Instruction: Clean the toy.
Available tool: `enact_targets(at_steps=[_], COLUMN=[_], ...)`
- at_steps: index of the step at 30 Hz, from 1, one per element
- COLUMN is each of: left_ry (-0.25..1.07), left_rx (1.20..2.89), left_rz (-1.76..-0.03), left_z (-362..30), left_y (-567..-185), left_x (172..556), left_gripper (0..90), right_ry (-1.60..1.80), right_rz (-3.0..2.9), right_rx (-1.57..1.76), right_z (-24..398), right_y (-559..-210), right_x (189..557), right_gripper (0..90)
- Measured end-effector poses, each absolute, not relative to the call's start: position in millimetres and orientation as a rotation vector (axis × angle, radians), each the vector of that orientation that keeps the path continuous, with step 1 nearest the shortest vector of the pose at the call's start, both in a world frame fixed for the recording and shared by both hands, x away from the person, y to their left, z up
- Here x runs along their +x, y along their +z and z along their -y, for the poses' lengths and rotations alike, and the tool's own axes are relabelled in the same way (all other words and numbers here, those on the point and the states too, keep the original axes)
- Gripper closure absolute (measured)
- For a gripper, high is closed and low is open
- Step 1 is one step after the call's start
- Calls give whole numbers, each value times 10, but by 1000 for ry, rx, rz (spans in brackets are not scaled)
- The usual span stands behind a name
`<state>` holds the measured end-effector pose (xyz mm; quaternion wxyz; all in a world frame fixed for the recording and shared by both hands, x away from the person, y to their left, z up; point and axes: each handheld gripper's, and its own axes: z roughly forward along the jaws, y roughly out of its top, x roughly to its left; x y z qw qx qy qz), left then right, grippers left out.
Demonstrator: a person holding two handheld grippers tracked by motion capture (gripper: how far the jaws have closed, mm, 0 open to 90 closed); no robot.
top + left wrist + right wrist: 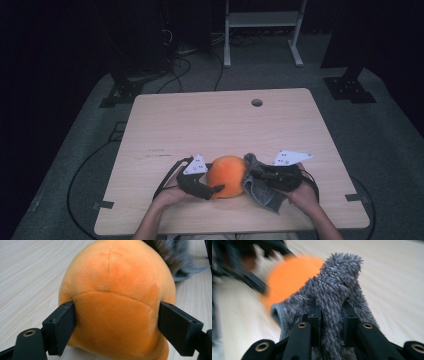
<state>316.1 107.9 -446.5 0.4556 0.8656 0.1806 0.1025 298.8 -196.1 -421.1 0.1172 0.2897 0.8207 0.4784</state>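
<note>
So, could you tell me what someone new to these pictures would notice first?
The bright orange plush ball at the near middle of the wooden table catches the eye first; the left gripper clamps it on both sides. Touching its right side is a shaggy grey cloth, pinched between the jaws of the right gripper. The room around the table is dark.

The plush ball (227, 176) is bright orange all over, with faint seams and a slightly deeper orange patch in the left gripper view. The fuzzy cloth (260, 189) is grey, its shaggy pile flecked lighter and darker. Both tools, the left tool (214, 190) and the right tool (255, 175), are black, each topped by a pale grey plate with dark dots. The table (215, 125) is light wood with fine grain lines. The floor (395, 150) is grey.
</note>
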Motion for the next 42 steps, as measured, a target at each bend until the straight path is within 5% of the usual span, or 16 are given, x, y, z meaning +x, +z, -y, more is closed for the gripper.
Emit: enact_targets(at_steps=[11, 19, 24, 33, 42], left_ry=[285, 368, 227, 277, 342], left_rx=[2141, 2172, 2062, 2095, 2145], left_rz=[-409, -257, -407, -392, -188], left_z=[-1046, -885, -936, -915, -719], left_y=[-4450, -4378, -4320, -4359, -4286], left_x=[3122, 2984, 3079, 3051, 2873], left_gripper=[177, 185, 138, 218, 228], right_ry=[1170, 1358, 1373, 1227, 1363], right_rz=[-2470, -2421, -2460, -2489, -2445], right_rx=[892, 768, 825, 915, 669], right_z=[1996, 1890, 1972, 2107, 1785], right_y=[-4436, -4148, -4288, -4366, -3910], right_x=[3082, 2955, 3010, 3080, 2788], right_gripper=[731, 730, 732, 736, 731])
